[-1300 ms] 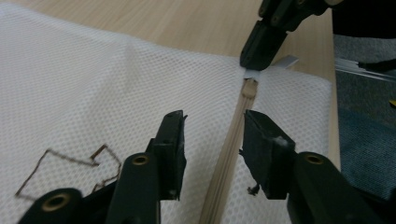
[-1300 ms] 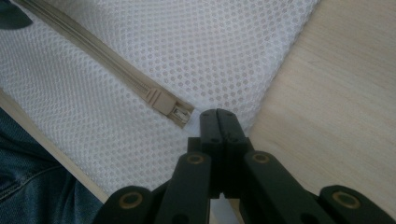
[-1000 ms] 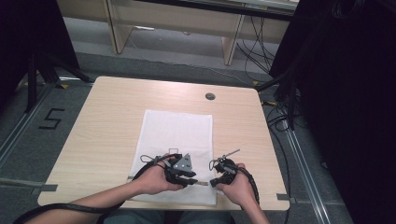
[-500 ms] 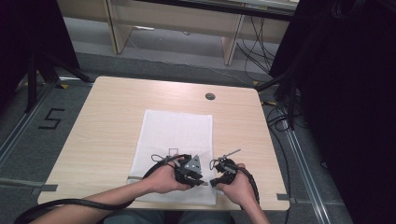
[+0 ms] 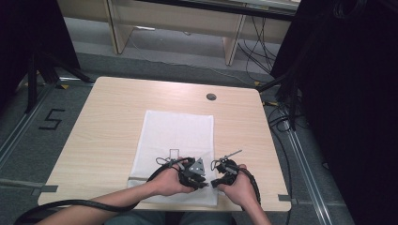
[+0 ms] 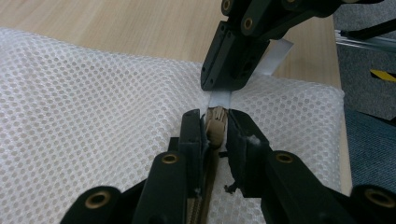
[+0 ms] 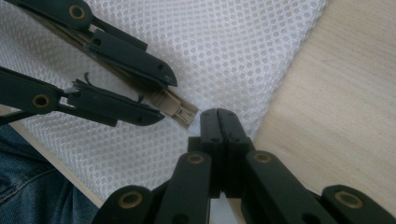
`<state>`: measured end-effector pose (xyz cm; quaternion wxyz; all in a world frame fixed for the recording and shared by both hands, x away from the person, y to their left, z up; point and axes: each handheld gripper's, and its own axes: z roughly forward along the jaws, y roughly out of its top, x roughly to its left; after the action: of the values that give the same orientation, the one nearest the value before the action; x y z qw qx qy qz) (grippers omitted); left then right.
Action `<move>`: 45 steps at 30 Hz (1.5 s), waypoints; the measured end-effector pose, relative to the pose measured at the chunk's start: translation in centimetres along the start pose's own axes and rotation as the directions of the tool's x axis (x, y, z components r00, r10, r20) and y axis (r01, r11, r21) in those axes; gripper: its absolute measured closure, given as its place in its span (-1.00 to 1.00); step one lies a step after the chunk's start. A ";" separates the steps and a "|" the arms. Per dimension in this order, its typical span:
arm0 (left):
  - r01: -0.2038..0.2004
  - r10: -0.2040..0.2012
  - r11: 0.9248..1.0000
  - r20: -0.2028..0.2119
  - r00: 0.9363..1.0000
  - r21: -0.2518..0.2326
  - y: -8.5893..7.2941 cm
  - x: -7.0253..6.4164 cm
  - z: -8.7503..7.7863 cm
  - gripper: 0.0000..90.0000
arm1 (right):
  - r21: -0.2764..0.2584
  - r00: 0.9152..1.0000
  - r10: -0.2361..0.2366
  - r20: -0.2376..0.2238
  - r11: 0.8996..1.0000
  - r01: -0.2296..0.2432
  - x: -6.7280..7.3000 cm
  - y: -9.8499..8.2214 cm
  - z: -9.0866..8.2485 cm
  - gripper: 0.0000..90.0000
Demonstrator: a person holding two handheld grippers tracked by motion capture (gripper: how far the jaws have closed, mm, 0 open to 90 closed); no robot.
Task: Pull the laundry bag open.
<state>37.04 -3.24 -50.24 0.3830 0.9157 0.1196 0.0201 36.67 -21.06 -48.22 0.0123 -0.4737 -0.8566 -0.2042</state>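
A: Near edge first. Left tool (image 6: 217, 135) sits at about 6 o'clock on the worktop (image 5: 108, 117). Its jaws have just been closing and now stand narrow, flanking the tan zipper pull (image 6: 216, 127) of the white mesh bag (image 5: 176, 140). I can't tell if the pads press it yet.

B: Right tool (image 7: 219, 122)?

A: Just beside it, toward 5 o'clock, clamped tight on the white fabric tab (image 6: 271, 60) at the zipper's end. Good anchor.

B: So the step is gripping the slider. How to do it well?

A: My judgement: squeeze squarely on the pull, not the mesh, then draw straight along the zipper line while the right tool keeps the tab taut. Snagged mesh would jam it.

B: The bag itself?

A: Flat, rectangular, fine honeycomb net, running from the near edge toward the worktop's centre, 12 o'clock.
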 end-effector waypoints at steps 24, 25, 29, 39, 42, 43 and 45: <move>-0.017 0.017 1.000 -0.002 1.000 0.000 0.0 -0.3 0.4 0.81 | -0.002 1.000 0.016 -0.003 1.000 -0.016 0.0 0.0 0.0 1.00; -0.031 0.031 1.000 -0.008 0.999 -0.002 0.0 -0.3 0.4 0.81 | 0.006 1.000 0.019 -0.004 1.000 -0.018 0.0 0.0 0.0 1.00; -0.013 0.013 1.000 -0.004 1.000 -0.003 0.0 -0.3 0.2 0.81 | 0.006 1.000 -0.001 0.000 1.000 0.001 0.0 0.1 0.0 1.00; -0.028 0.028 1.000 -0.010 1.000 -0.008 0.1 -0.5 0.1 0.81 | 0.010 1.000 0.018 0.015 1.000 -0.019 0.2 0.1 0.0 1.00; -0.033 0.033 0.999 -0.009 0.999 -0.014 0.1 -0.5 0.0 0.81 | 0.013 1.000 0.011 0.012 1.000 -0.011 0.1 0.1 0.1 1.00; -0.035 0.035 0.999 -0.007 0.999 -0.014 0.1 -0.6 0.0 0.81 | 0.012 1.000 0.007 0.013 1.000 -0.007 0.1 0.1 0.0 1.00; -0.050 0.050 0.999 -0.018 0.999 0.004 0.1 -0.6 -0.3 0.82 | 0.011 1.000 0.009 0.008 1.000 -0.009 0.1 0.1 0.0 1.00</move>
<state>36.49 -3.25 -49.94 0.3795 0.9190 0.1000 0.0376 36.70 -20.88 -48.17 0.0126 -0.4783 -0.8556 -0.1977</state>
